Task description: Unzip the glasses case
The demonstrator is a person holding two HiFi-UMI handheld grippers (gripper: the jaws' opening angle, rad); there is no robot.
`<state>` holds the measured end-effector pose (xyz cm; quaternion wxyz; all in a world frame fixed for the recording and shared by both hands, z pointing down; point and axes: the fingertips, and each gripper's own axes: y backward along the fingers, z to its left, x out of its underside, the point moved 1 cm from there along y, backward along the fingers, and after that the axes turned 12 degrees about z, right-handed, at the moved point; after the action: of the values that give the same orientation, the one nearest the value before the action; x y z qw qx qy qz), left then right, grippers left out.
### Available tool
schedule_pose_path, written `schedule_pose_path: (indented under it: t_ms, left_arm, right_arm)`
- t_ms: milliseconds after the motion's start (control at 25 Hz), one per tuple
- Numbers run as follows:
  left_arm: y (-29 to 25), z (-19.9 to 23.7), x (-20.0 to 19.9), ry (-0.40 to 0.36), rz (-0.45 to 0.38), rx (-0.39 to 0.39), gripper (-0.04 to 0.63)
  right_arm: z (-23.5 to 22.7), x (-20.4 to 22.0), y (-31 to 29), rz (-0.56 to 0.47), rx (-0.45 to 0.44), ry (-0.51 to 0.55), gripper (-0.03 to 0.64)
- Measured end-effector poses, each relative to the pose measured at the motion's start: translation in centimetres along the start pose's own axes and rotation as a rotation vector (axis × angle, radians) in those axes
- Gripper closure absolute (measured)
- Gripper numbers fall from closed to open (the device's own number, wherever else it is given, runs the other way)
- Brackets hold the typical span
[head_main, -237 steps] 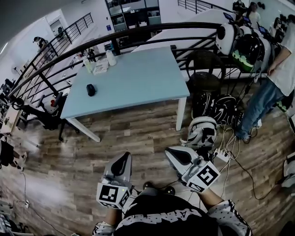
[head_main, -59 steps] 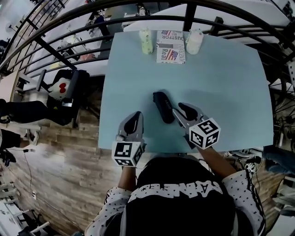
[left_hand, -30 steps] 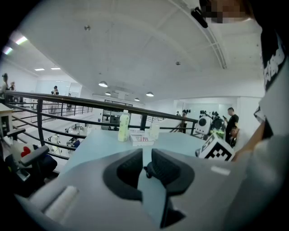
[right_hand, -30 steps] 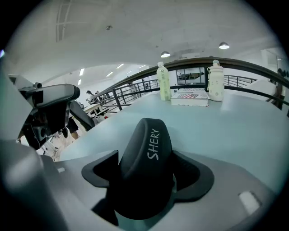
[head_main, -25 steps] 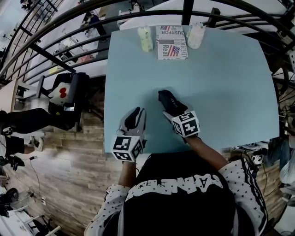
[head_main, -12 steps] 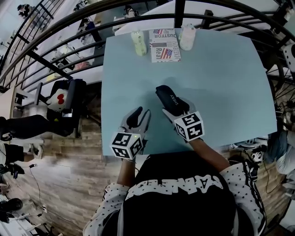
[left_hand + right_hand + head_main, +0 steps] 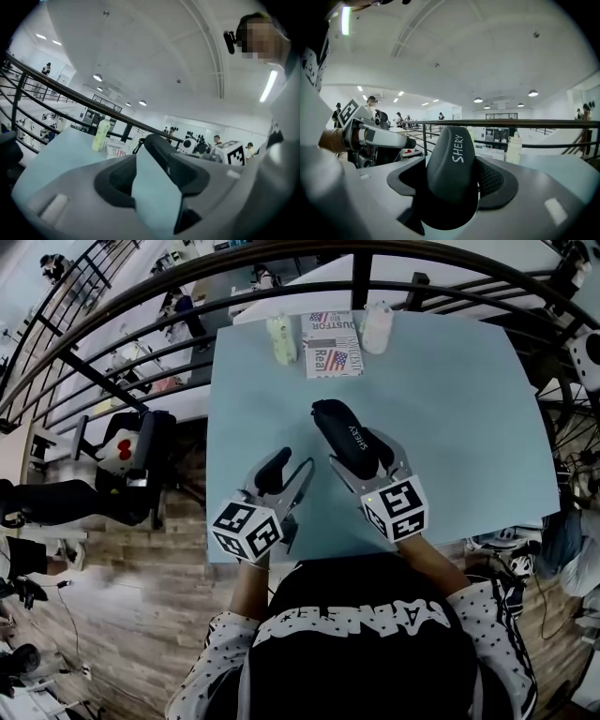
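Contact on the right: clamping the black glasses case (image 7: 345,440) between the jaws of the right gripper (image 7: 364,454), pressing in on both long sides, keeping the white-lettered top facing up. Letting the case's far end poke well out beyond the jaw tips, over the pale blue table (image 7: 469,381). Not showing clearly whether the case is resting on the tabletop or lifted off it.

Hovering the left gripper (image 7: 289,474) just beside the case, jaws standing apart, framing only bare tabletop between them. Catching, in the left gripper view, the case's rounded end and a small dark loop (image 7: 136,146) just past the jaw tips.

Standing well beyond both pairs of jaws, at the table's far edge: a greenish bottle (image 7: 280,338) and a white bottle (image 7: 377,327), flanking a printed box (image 7: 333,341).
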<state>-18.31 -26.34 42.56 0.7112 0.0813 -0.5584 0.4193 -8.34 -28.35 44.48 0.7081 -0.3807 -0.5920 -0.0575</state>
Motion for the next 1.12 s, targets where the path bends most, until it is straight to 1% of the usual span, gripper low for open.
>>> schedule_pose_path:
  t_ms: [160, 240, 320, 400, 560, 680, 840, 920, 1040, 1120]
  left_arm:
    - [0.6, -1.1, -2.3, -0.002, -0.049, 0.042, 0.595]
    - [0.6, -1.7, -3.2, -0.014, -0.058, 0.066, 0.595]
    - [0.3, -2.5, -3.9, -0.021, -0.058, 0.107, 0.595]
    - [0.0, -3.4, -4.7, -0.026, -0.062, 0.144, 0.595]
    - [-0.5, -4.9, -6.0, -0.046, -0.078, 0.181, 0.595]
    - [-0.8, -5.6, -6.9, -0.042, -0.097, 0.209, 0.595]
    - [-0.9, -6.2, -7.9, -0.05, -0.12, 0.231, 0.595]
    - [-0.9, -6.2, -8.5, -0.037, -0.14, 0.233, 0.595]
    - [-0.8, -6.4, -8.9, -0.011, -0.153, 0.241, 0.595]
    - [-0.7, -6.3, -9.0, -0.008, -0.155, 0.244, 0.595]
  right_arm:
    - [0.7, -2.5, 1.5, -0.08, 0.009, 0.042, 0.279]
    - [1.0, -3.5, 2.2, -0.121, 0.012, 0.056, 0.279]
    - [1.3, -4.3, 2.8, -0.157, 0.015, 0.08, 0.279]
    - [1.6, -4.9, 3.3, -0.182, 0.015, 0.101, 0.279]
    - [1.9, -5.6, 4.0, -0.223, 0.013, 0.128, 0.279]
    - [2.2, -6.0, 4.3, -0.264, -0.002, 0.157, 0.279]
    - [3.1, -6.4, 4.8, -0.327, -0.006, 0.222, 0.279]
    - [3.5, -6.7, 5.0, -0.347, -0.007, 0.242, 0.279]
    - [4.0, -6.7, 5.2, -0.345, -0.002, 0.273, 0.279]
    - [4.0, -6.8, 5.0, -0.339, 0.005, 0.288, 0.279]
